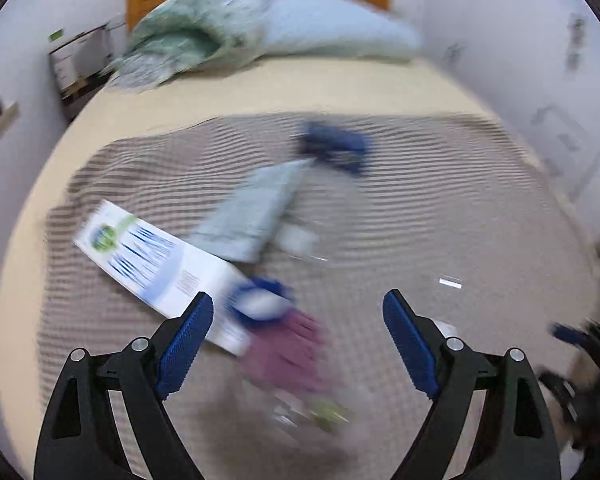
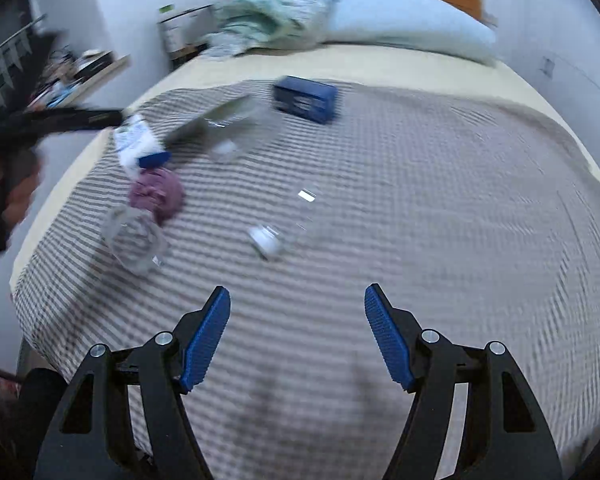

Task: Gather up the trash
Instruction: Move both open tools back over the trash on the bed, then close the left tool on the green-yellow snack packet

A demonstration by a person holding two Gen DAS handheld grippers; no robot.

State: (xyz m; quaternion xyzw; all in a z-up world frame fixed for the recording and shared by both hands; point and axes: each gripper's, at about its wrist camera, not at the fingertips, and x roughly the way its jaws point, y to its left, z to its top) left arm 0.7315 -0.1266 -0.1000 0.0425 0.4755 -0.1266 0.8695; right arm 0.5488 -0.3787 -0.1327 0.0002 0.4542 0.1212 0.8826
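- While both views are smeared by blur, the striped blanket [image 2: 380,200] on the bed reads clearly; the trash lies scattered on it.
- Left gripper [image 1: 298,312]: jaws wide, nothing between the pads.
- Right gripper [image 2: 297,306]: jaws fairly wide, empty, over bare blanket.
- White printed carton [image 1: 156,268]: flat on the blanket, long axis running from far left toward the left gripper's near finger.
- Grey-green pouch [image 1: 256,212]: just beyond the carton, long axis slanting toward the blue box [image 2: 305,98], which sits nearer the pillow [image 2: 408,28].
- Purple crumpled wad [image 2: 156,194]: touching the carton's near end.
- Clear bottle [image 2: 284,220]: mid-blanket, white cap toward the right gripper.
- Clear plastic cup [image 2: 134,242]: beside the wad; orientation unclear.
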